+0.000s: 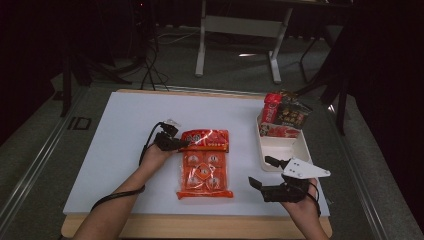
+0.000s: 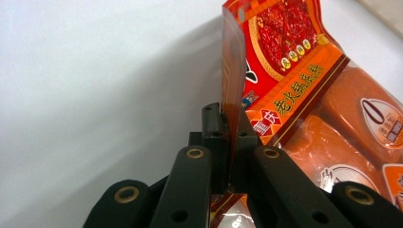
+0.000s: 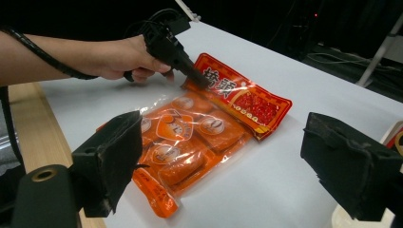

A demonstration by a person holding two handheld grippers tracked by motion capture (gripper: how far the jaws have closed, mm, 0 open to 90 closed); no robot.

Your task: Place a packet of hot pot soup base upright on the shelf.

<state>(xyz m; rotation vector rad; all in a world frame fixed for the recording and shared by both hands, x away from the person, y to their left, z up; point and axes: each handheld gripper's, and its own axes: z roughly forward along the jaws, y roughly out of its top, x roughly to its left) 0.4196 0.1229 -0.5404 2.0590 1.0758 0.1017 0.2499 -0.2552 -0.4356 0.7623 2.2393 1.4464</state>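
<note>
**Two grippers, one red-and-orange packet: the left clamped, the right idle**

One soup-base packet, clear film over orange blocks with a red printed header, lay flat near the middle of the white table, its header toward the far side. The left gripper was closed on the header's near-left corner, the thin film pinched between its jaws. The grip sat at an edge, probably because a flat packet offers no other purchase; from there it could be peeled up or dragged.

One right gripper rested near the table's front right edge, well apart from the packet, jaws spread wide with nothing between them. It appeared to be waiting, placed between the packet and the white bin at the right, which already held several upright packets at its far end.

Notes by view:
- The left gripper view showed the pinch itself: the packet's edge stood upright out of the shut jaws, curling away from the tabletop. The high view gave only contact at the corner.
- The right gripper view showed its own foam-padded fingers parted, and between them the whole packet with the left gripper and the hand beyond, the header corner slightly raised.
- The high view alone gave the layout: bin to the right, packet central, floor and table legs beyond.
</note>
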